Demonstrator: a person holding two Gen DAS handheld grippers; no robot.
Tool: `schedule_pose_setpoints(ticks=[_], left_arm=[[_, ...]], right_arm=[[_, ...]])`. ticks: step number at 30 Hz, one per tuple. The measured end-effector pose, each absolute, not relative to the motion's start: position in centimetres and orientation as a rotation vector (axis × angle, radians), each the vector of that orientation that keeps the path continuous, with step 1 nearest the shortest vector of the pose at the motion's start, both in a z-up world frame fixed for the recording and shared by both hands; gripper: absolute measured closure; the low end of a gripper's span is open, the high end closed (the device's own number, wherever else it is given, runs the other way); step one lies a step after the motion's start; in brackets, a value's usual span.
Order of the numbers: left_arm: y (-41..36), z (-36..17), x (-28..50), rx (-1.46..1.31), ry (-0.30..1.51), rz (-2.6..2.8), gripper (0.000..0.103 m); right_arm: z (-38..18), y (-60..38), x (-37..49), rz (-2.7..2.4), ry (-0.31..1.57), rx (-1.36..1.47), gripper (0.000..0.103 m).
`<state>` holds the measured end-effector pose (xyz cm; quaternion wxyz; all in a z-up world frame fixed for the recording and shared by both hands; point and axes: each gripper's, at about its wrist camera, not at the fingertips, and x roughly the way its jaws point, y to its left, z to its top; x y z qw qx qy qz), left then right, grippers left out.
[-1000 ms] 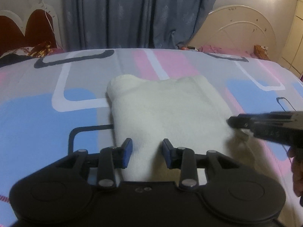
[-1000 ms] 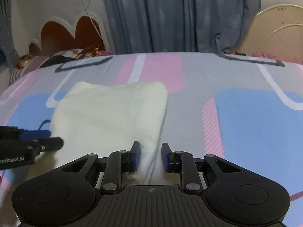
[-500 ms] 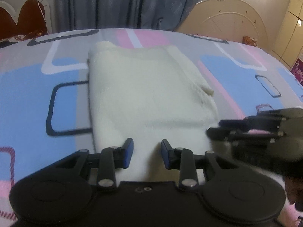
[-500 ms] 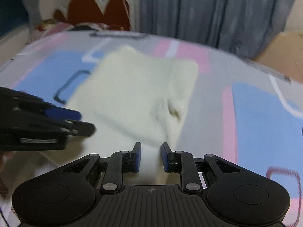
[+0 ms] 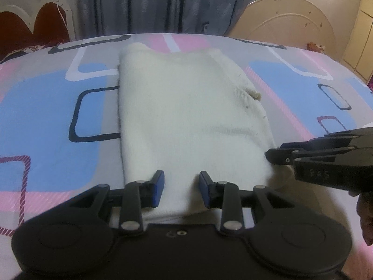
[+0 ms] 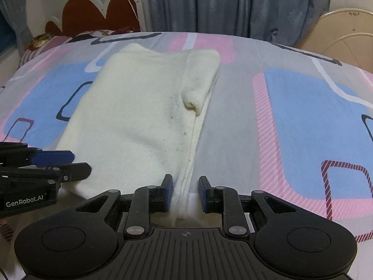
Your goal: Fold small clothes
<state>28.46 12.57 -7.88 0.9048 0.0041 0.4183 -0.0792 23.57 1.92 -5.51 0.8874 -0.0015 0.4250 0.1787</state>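
Note:
A cream knitted garment (image 5: 186,116) lies folded lengthwise on the patterned bedsheet; it also shows in the right wrist view (image 6: 144,121). A short sleeve (image 6: 198,98) is folded in along its right side. My left gripper (image 5: 181,190) is open, its blue pads either side of the garment's near left edge. My right gripper (image 6: 185,192) is open around the near right edge, where the layered hem runs between the pads. Each gripper shows in the other's view: the right one (image 5: 275,157), the left one (image 6: 77,165).
The bedsheet (image 6: 291,116) has pink, blue and grey blocks. A red-and-white headboard (image 6: 98,7) and blue curtains (image 6: 233,4) stand behind. A cream headboard (image 5: 291,21) and wardrobe doors (image 5: 363,35) are at the right.
Both grippers have drawn back toward the garment's near edge and tilted up, so more of the garment shows. The jaws stay open throughout.

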Motion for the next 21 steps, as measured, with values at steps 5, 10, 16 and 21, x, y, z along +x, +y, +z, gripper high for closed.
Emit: schedule_pose_setpoints(ticks=[5,10,16,21], left_arm=[[11.7,-5.4,24.5,-0.020,0.837,-0.178,0.070],[11.0,-3.5,19.1,-0.072,0.802,-0.143,0.062],[9.3,-0.2,12.9,-0.051,0.706,0.020,0.000],[7.7,2.7,9.5,-0.057,0.663,-0.002,0.000]], right_arm=[[-3.1,0.9,20.5,0.425,0.844,0.013,0.080],[0.4,-2.0,14.5,0.443,0.748,0.081,0.080],[2.8,-4.9,7.2,0.409,0.696,0.137,0.073],[4.8,-5.5,3.0,0.382,0.631,0.112,0.000]])
